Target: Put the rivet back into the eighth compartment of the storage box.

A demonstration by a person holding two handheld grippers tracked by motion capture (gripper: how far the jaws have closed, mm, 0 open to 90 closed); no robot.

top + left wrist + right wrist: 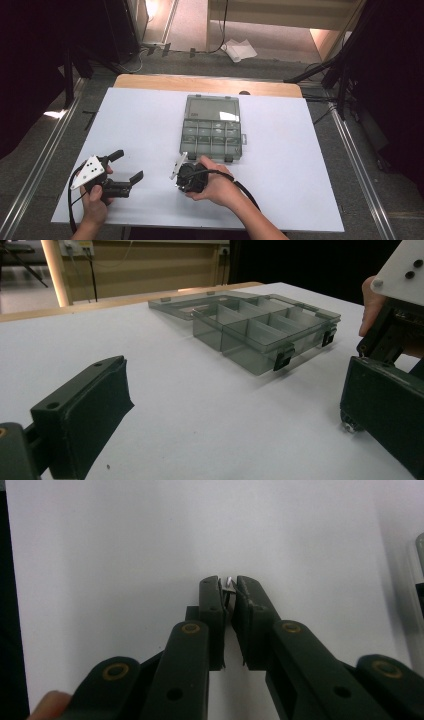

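Merely unlabelled grey compartment box (212,127), lid open.

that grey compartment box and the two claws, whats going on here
A person works at a white table with a claw in each hand. The right claw points down at the table just in front of the open compartment box, shut on a small shiny metal piece, too small to identify. The left claw hangs open to the side, holding nothing. The box's lid lies flat behind it.

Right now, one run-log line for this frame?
left gripper: open, idle | right gripper: shut on small metal piece | organizer box: lid open | white sheet
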